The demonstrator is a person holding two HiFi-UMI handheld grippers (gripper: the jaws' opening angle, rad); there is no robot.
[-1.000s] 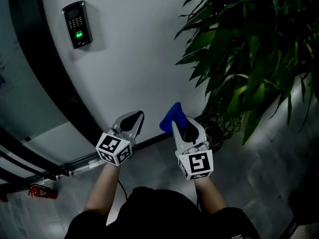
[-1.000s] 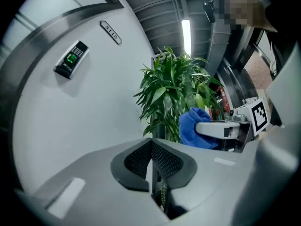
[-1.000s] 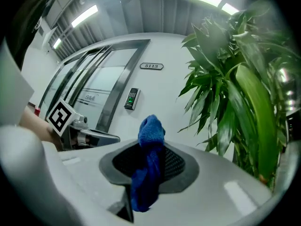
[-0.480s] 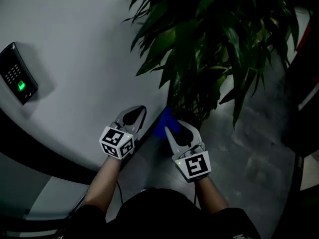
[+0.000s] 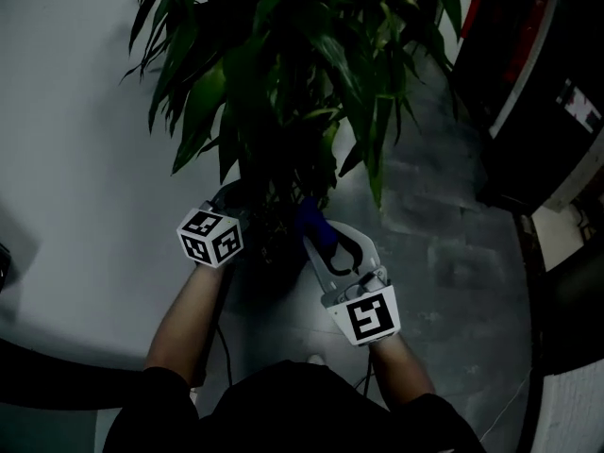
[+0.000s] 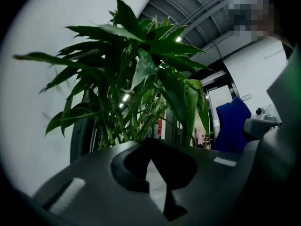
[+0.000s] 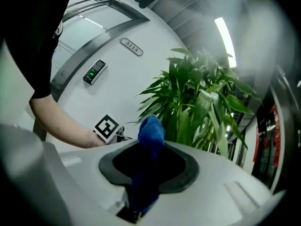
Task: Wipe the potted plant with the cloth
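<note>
The potted plant (image 5: pixel 283 55) spreads long green leaves over the top middle of the head view; its pot is hidden in the dark under them. My right gripper (image 5: pixel 319 239) is shut on a blue cloth (image 5: pixel 310 221), which pokes out beside the lowest leaves. In the right gripper view the cloth (image 7: pixel 150 132) stands up between the jaws of the right gripper (image 7: pixel 148 147), in front of the plant (image 7: pixel 207 107). My left gripper (image 5: pixel 225 206) reaches under the left leaves, shut and holding nothing. The left gripper (image 6: pixel 151 145) points up at the plant (image 6: pixel 136 84), with the cloth (image 6: pixel 233 126) at the right.
A curved white wall (image 5: pixel 75 159) runs down the left, close behind the plant. Grey floor tiles (image 5: pixel 444 253) lie to the right. A dark doorway with a red edge (image 5: pixel 514 64) stands at the top right. A keypad (image 7: pixel 94 71) hangs on the wall behind the left arm.
The head view has swung right, so the plant now sits straight above both grippers and the keypad has left the frame. Both grippers have come in under the leaves, cloth still held.
</note>
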